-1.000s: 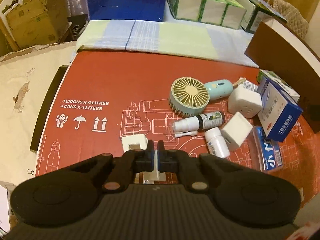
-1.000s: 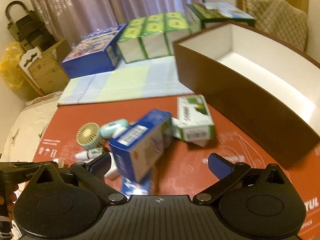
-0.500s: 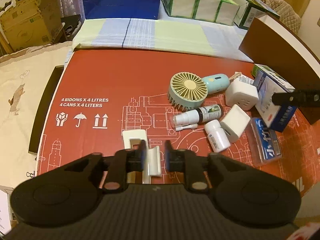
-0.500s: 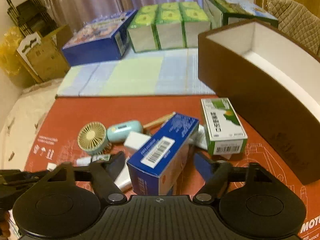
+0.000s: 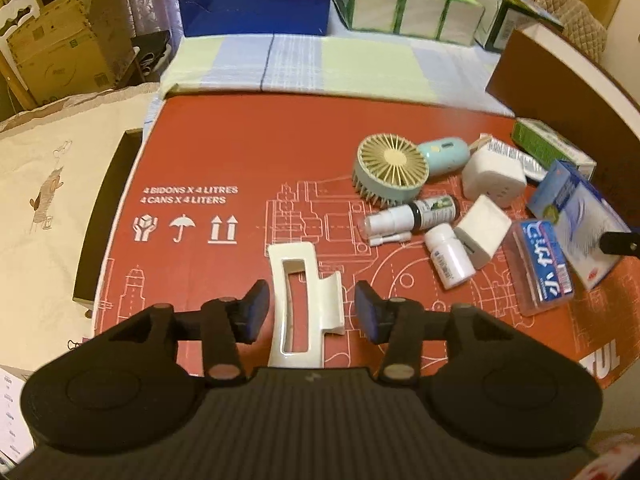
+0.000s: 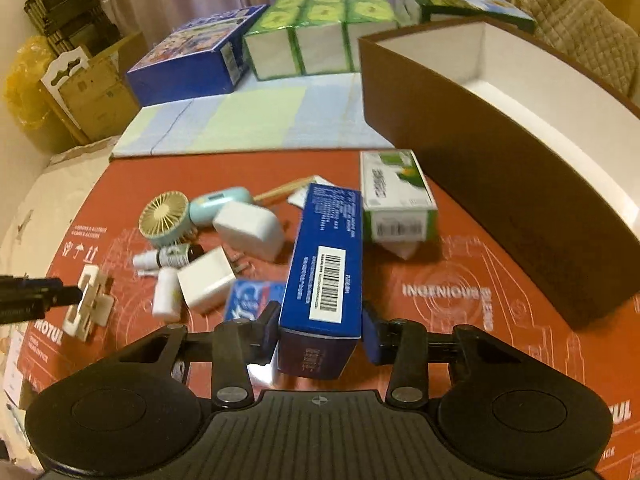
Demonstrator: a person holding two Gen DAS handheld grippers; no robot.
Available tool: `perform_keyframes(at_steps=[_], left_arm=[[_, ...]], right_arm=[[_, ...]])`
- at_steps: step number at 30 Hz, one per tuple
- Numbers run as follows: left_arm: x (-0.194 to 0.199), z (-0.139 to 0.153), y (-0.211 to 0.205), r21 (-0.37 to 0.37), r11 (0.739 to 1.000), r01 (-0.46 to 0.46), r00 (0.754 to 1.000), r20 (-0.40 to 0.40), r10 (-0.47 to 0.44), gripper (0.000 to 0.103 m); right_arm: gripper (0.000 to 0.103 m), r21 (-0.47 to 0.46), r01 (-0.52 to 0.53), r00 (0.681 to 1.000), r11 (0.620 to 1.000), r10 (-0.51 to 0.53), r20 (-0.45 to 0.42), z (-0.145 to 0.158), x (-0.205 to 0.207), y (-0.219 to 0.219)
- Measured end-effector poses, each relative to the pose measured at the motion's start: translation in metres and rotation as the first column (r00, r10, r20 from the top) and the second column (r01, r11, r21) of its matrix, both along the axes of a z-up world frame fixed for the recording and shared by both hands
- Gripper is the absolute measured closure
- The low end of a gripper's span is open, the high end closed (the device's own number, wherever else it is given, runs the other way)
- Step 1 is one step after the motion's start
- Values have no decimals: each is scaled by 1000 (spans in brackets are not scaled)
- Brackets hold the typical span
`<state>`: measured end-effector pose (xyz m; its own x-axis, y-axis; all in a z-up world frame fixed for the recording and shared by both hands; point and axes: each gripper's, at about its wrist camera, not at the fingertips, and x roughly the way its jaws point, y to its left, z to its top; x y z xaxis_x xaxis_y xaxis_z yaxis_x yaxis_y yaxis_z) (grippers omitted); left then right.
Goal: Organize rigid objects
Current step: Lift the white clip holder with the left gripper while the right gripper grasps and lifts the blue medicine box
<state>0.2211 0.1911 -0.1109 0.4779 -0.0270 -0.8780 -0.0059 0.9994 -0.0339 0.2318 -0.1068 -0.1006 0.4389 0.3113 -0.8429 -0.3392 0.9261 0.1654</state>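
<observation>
A white hair clip (image 5: 298,300) lies on the red cardboard (image 5: 240,152) between the fingers of my left gripper (image 5: 308,312), which is open and not touching it. The clip also shows in the right wrist view (image 6: 86,306). My right gripper (image 6: 320,334) is shut on a blue box (image 6: 328,264), its pads against both sides. The box also shows in the left wrist view (image 5: 576,216). A pile lies beside it: a small fan (image 5: 390,168), a spray bottle (image 5: 412,216), a pill bottle (image 5: 448,260), white chargers (image 5: 494,178) and a green box (image 6: 394,196).
A large brown box (image 6: 500,184) with a white inside stands open at the right. Blue and green cartons (image 6: 312,40) stand at the back on a striped cloth (image 6: 248,120). A cream cloth (image 5: 52,184) lies left of the cardboard.
My left gripper has opened and let go of the hair clip, which now lies on the cardboard. My right gripper has moved in and closed on the blue box.
</observation>
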Motion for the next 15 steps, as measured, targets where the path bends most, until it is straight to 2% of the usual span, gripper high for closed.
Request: perform_keyframes(at_steps=[6, 9, 11, 15], left_arm=[[7, -16, 4, -8, 1000, -7, 999, -31, 7, 59], [11, -24, 9, -30, 999, -21, 999, -42, 20, 67], [11, -25, 11, -54, 998, -29, 999, -34, 27, 67], [9, -25, 8, -35, 999, -13, 1000, -28, 12, 67]], right_arm=[[65, 8, 19, 1000, 1000, -19, -15, -6, -6, -10], [65, 30, 22, 1000, 999, -22, -12, -4, -5, -11], [64, 39, 6, 1000, 999, -5, -11, -3, -6, -10], [58, 21, -14, 1000, 1000, 14, 3, -3, -6, -5]])
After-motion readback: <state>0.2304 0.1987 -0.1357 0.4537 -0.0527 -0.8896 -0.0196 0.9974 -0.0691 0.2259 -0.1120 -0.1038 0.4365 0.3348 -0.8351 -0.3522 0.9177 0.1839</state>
